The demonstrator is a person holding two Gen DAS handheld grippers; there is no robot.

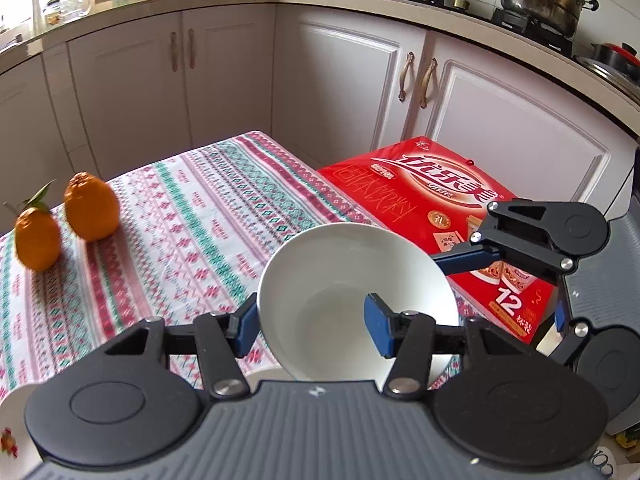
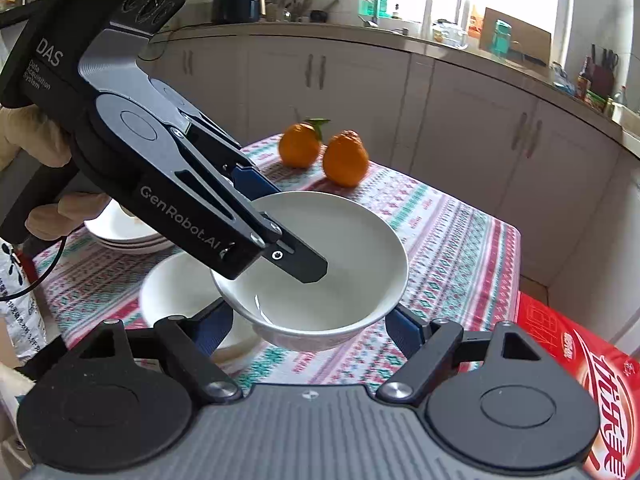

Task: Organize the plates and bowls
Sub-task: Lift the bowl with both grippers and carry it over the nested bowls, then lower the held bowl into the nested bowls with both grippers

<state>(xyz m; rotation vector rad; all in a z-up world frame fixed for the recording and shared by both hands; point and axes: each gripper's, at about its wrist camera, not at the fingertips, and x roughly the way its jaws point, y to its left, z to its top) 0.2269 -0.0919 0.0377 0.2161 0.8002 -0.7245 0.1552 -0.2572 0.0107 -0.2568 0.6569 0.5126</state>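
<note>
A plain white bowl hangs tilted above the patterned tablecloth. My left gripper is shut on its near wall, one pad inside and one outside. In the right wrist view the left gripper reaches in from the upper left, one finger down inside the bowl. My right gripper spans the bowl's body, its blue pads against both sides. Below sits a second white bowl, with a stack of white plates behind it.
Two oranges stand at the table's far end. A red carton lies beside the table's edge. White cabinets and a crowded counter ring the room. A gloved hand holds the left gripper's handle. A floral-edged white dish shows at lower left.
</note>
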